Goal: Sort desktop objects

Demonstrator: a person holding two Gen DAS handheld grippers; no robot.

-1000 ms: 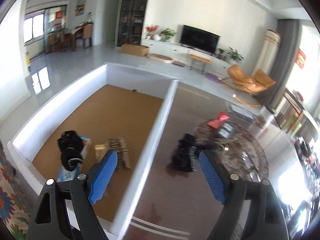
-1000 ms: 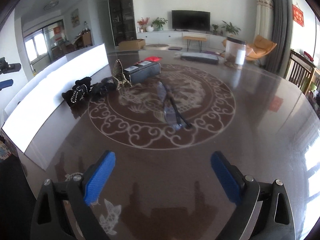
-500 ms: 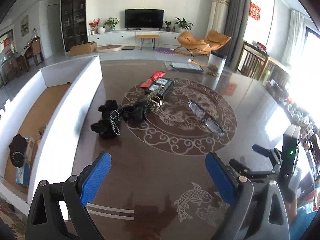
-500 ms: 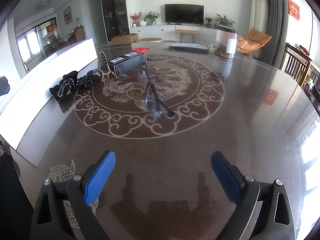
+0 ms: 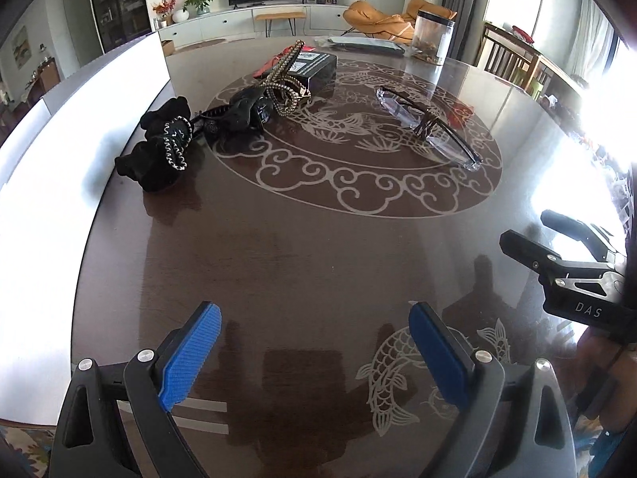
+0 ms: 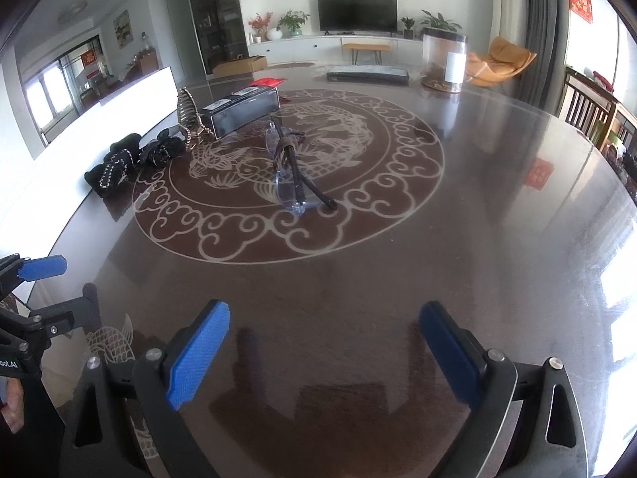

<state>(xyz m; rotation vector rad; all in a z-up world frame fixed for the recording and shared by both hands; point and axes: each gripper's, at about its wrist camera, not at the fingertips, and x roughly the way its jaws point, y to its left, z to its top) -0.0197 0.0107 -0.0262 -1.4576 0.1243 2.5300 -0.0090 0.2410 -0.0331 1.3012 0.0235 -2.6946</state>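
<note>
I held my left gripper [image 5: 314,354] and right gripper [image 6: 322,354] spread and empty above the table [image 5: 318,247], ready for the black scrunchie [image 5: 159,151] or the glasses [image 5: 426,125]

Both wrist cameras look steeply down and forward over the near edge of the table [image 5: 318,263], close to its top, the left one beside the right. Both share the glasses [image 5: 428,123] [image 6: 288,163] and the TV wall.

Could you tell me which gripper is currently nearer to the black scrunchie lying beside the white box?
Left. The left gripper hovers open over the table edge on the same side as the black scrunchie; the right gripper sits further along the edge, with the scrunchie off to its far left.
</note>
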